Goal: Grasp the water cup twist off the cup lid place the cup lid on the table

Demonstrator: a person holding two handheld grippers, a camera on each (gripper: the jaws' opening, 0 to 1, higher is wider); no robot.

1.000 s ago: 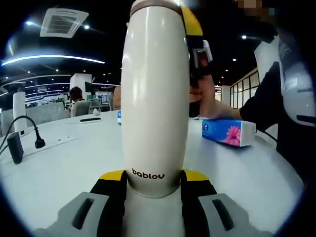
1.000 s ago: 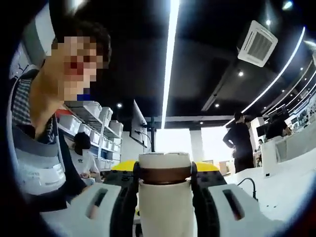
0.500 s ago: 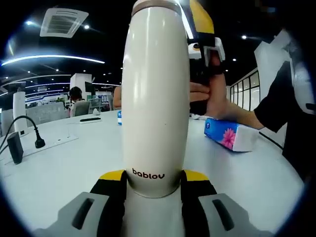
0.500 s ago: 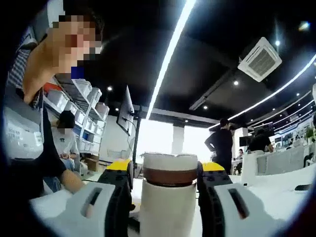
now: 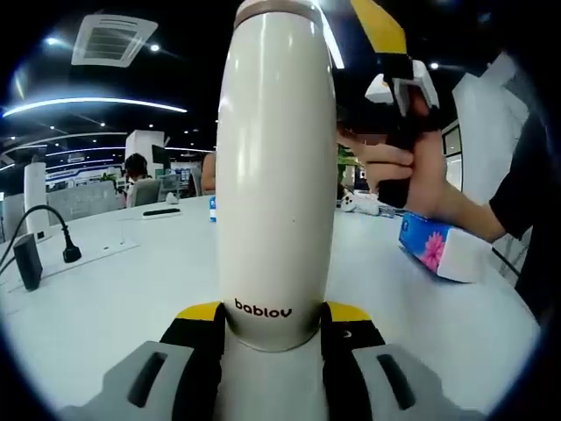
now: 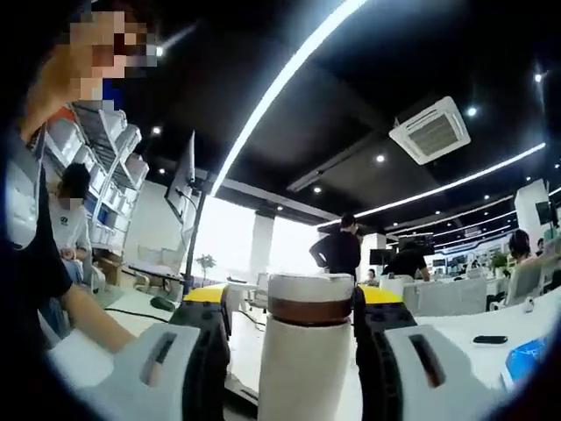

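Clamping my left gripper (image 5: 273, 338) on the water cup (image 5: 276, 175) steadies it while my right gripper (image 6: 294, 329) squeezes the cup lid (image 6: 310, 288) for twisting.

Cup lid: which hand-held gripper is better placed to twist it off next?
Right. The right hand-held gripper already clamps the cup lid at the top, while the left hand-held gripper holds the water cup by its base, so it likely just steadies.
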